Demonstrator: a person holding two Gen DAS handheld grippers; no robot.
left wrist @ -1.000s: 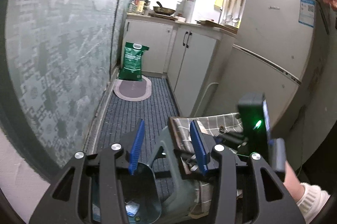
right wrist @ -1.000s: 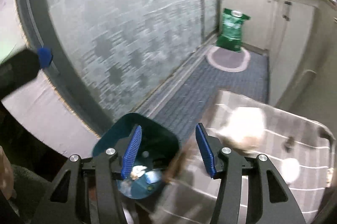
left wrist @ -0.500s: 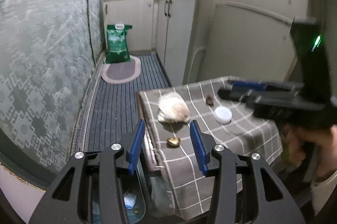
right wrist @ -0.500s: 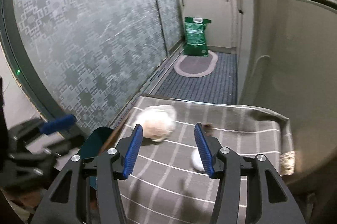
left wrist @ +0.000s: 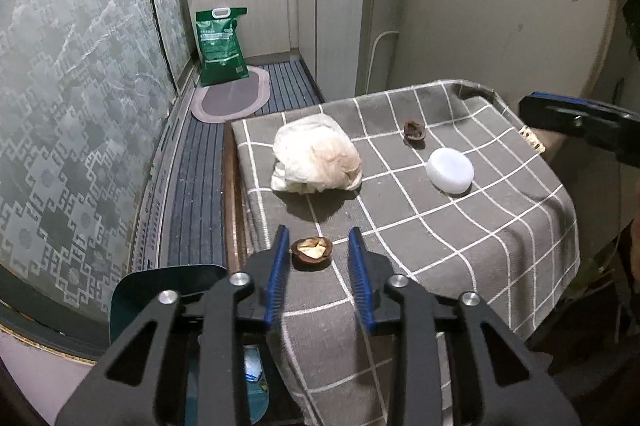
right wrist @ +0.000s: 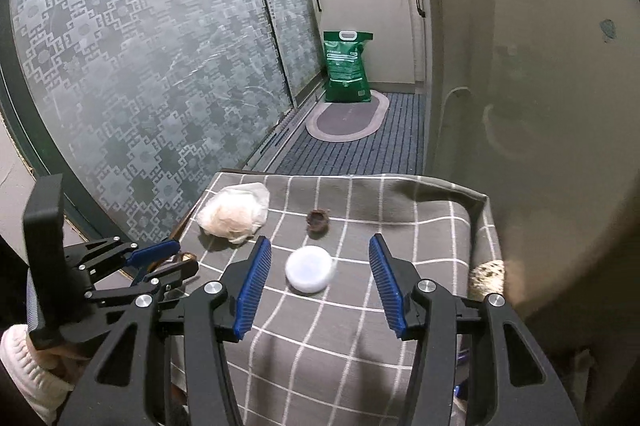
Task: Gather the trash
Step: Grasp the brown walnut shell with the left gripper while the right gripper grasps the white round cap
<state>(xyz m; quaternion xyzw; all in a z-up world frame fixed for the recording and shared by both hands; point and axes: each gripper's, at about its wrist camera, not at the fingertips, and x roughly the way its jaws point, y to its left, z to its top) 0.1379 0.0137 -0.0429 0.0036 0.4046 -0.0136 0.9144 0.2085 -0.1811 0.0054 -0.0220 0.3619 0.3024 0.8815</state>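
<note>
Round white lid point(right wrist: 309, 269) on checked grey cloth point(right wrist: 400, 290).

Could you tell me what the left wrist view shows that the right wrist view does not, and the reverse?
Only the left wrist view shows the walnut half lying between the open left gripper fingers, and the teal trash bin beside the table.

Only the right wrist view shows the open right gripper lined up on the white lid.

Both show the crumpled tissue, the walnut shell, the white lid, the checked tablecloth and the green bag on the floor.
</note>
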